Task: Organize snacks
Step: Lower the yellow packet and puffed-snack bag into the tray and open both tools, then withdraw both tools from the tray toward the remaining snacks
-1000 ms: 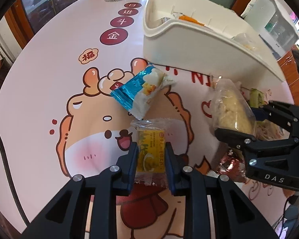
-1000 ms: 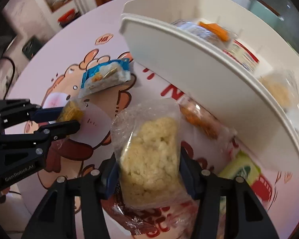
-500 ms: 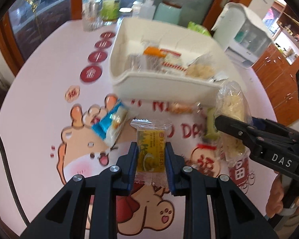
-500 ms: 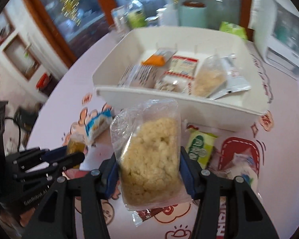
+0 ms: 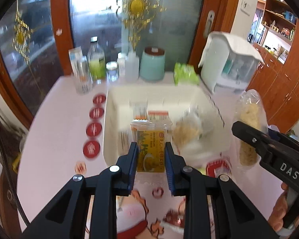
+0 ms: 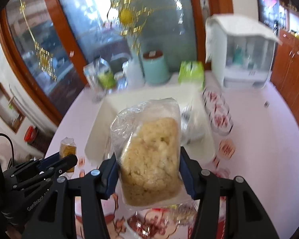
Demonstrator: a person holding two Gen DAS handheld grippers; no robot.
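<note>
Now, line by line:
Left gripper (image 5: 151, 160): fingers pinching a yellow snack packet (image 5: 150, 151) by its two sides, top end sticking out past the fingertips.
Right gripper (image 6: 148, 174): fingers clamped on a clear bag of puffed rice cake (image 6: 150, 153), bag standing up between them.
White bin (image 5: 113, 123): beyond both sets of fingertips, on the pink table (image 5: 55, 119); its contents are blurred, probably other wrapped snacks.
Green packet (image 6: 191, 72): behind the bin's far edge.

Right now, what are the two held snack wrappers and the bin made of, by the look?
Yellow snack packet: glossy printed plastic film; clear crimped top edge. Puffed rice cake bag: thin clear plastic; wrinkles, contents visible through it. White bin: probably moulded plastic, smooth, slightly shiny; blur leaves the finish uncertain.
</note>
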